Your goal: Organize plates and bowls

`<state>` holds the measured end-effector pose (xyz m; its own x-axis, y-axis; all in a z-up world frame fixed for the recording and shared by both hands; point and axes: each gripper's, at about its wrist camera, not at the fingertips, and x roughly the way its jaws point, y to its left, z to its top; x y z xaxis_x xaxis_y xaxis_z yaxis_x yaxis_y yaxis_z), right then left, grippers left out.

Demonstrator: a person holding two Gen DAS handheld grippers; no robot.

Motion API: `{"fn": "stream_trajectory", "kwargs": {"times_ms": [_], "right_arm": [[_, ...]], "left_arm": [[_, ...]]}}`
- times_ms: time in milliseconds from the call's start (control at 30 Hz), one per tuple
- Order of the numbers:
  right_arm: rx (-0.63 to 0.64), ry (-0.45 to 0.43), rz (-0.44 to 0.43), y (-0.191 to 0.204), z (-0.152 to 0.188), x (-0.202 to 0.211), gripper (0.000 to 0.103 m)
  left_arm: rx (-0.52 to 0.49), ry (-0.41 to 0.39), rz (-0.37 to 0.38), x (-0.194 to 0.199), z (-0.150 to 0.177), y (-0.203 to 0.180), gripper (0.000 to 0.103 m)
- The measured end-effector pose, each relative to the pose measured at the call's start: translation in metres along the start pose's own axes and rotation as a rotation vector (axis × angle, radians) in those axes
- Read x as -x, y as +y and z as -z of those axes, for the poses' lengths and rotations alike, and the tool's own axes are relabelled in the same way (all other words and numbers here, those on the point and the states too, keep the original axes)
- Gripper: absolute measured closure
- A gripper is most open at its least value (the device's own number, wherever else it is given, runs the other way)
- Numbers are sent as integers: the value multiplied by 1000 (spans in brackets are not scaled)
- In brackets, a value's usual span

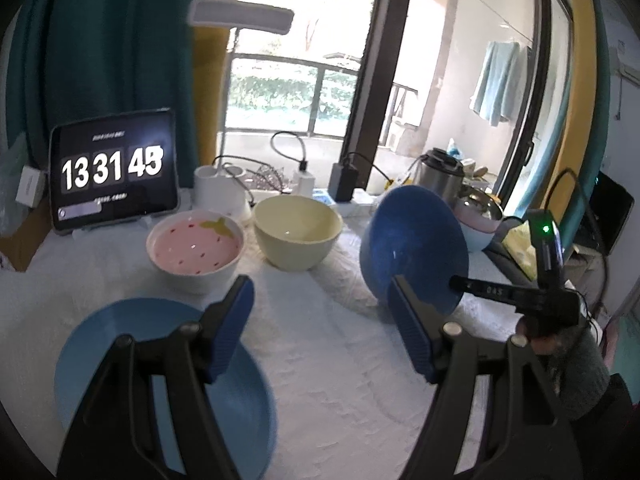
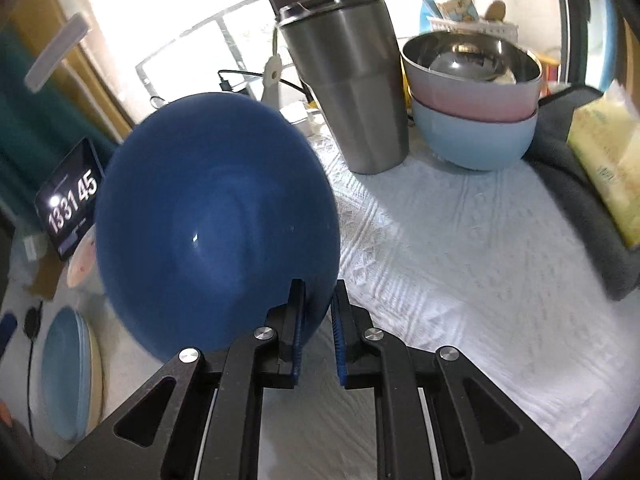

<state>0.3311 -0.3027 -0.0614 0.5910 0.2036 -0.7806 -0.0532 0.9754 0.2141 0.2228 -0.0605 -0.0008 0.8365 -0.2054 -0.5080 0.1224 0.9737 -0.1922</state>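
My right gripper (image 2: 318,285) is shut on the rim of a dark blue plate (image 2: 216,216), which is tilted up on edge above the white cloth. The left wrist view shows the same plate (image 1: 412,240) at the right, with a hand holding the gripper behind it. My left gripper (image 1: 320,286) is open and holds nothing; it hovers over a light blue plate (image 1: 92,352) at the near left. Farther back stand a pink strawberry-pattern bowl (image 1: 196,244) and a cream bowl (image 1: 298,232). A steel bowl (image 2: 472,56) sits nested in a pink bowl (image 2: 472,96) and a light blue bowl (image 2: 476,140).
A steel tumbler (image 2: 352,92) stands beside the stacked bowls. A tablet (image 1: 114,172) showing a clock leans at the back left, with chargers and cables along the back edge. A yellow tissue pack (image 2: 608,160) lies on a dark grey cloth (image 2: 580,216) at the right.
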Motion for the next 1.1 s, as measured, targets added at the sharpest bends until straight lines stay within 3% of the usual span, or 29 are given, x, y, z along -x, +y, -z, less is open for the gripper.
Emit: {"fn": "stream_trajectory", "kwargs": {"times_ms": [533, 800, 900, 1100], "right_arm": [[68, -57, -36, -34, 15, 30, 91], [31, -98, -70, -45, 24, 33, 91], [15, -109, -68, -49, 25, 32, 91], [-7, -126, -93, -52, 25, 28, 87]], "left_arm": [[-137, 12, 38, -44, 2, -73, 32], [-117, 112, 6, -97, 8, -83, 35], [-104, 139, 5, -114, 11, -84, 54], [-81, 199, 10, -140, 19, -83, 75]]}}
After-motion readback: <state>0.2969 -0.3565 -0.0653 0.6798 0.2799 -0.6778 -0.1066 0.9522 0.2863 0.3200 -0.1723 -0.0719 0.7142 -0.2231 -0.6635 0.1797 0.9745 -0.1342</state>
